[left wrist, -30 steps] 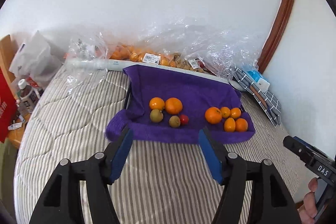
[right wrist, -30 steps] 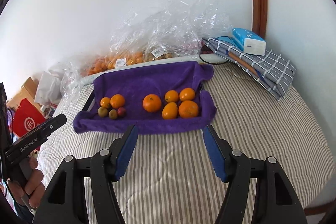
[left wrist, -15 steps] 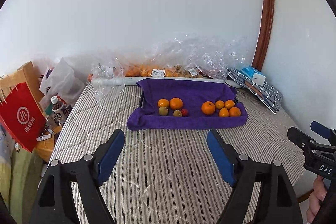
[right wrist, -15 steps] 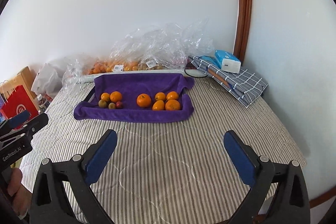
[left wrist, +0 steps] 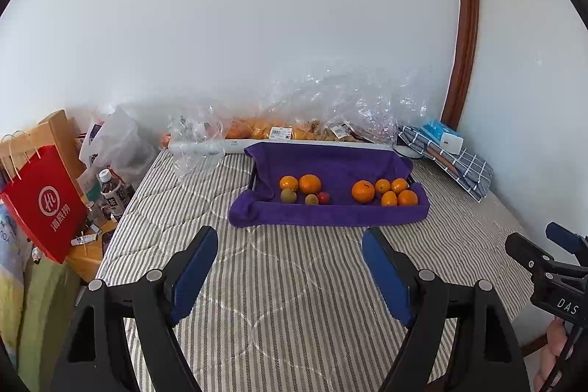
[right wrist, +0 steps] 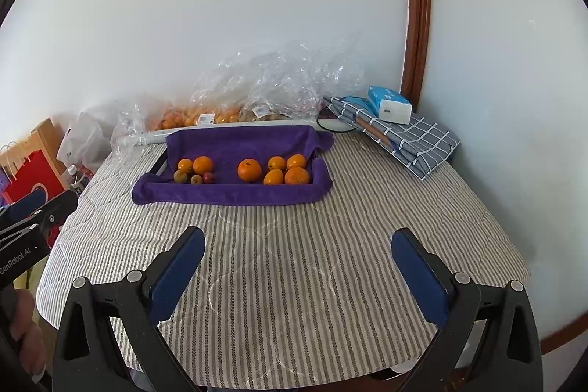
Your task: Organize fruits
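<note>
A purple towel (left wrist: 330,168) lines a tray at the far side of the striped table. On its left lie two oranges (left wrist: 309,183), two brownish kiwis (left wrist: 288,196) and a small red fruit (left wrist: 323,197). On its right sits a cluster of several oranges (left wrist: 363,191), also seen in the right wrist view (right wrist: 249,170). My left gripper (left wrist: 290,237) hangs open over bare striped cloth, well short of the towel. My right gripper (right wrist: 297,237) stands wide open, also short of the towel (right wrist: 235,142). Neither holds anything.
Crinkled plastic bags of fruit (left wrist: 279,131) lie along the wall behind the tray. A folded checked cloth (right wrist: 415,138) with a tissue pack (right wrist: 389,103) sits at the back right. A red paper bag (left wrist: 44,204) and bottles (left wrist: 110,186) stand off the left edge.
Both grippers have drawn back from the tray and risen, so the fruit looks smaller and farther. Both pairs of jaws have spread wider, the right one most.
</note>
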`<act>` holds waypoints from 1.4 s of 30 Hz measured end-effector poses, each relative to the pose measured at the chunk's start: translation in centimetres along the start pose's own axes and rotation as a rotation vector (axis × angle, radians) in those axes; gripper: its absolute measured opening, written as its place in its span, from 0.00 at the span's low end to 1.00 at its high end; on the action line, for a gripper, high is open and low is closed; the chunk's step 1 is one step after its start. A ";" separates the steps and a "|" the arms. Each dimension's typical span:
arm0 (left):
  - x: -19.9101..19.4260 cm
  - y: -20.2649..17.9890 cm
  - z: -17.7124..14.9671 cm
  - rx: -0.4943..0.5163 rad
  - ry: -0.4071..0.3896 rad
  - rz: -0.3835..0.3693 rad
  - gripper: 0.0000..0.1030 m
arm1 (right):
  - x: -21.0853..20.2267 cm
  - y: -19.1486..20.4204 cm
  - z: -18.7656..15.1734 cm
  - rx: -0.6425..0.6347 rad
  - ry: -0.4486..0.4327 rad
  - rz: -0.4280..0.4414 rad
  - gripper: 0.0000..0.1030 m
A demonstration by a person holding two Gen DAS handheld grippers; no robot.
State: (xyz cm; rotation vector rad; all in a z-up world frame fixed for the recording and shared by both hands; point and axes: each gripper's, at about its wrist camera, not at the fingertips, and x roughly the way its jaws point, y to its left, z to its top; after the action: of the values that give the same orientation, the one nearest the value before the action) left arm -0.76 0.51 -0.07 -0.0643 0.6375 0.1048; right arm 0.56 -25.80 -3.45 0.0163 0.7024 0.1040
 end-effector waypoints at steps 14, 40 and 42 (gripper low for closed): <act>-0.4 -0.3 0.0 0.011 -0.008 0.002 0.78 | -0.4 0.0 -0.5 0.008 0.004 0.003 0.97; -0.7 -0.2 -0.1 0.008 -0.009 -0.002 0.78 | -1.0 -0.2 -0.6 0.014 -0.001 -0.007 0.97; -0.7 -0.2 -0.1 0.009 -0.010 0.000 0.78 | -1.0 -0.2 -0.5 0.015 -0.002 -0.006 0.97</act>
State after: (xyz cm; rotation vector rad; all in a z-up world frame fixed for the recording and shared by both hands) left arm -1.37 0.20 0.31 -0.0553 0.6284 0.1026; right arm -0.55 -26.07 -3.21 0.0285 0.7008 0.0933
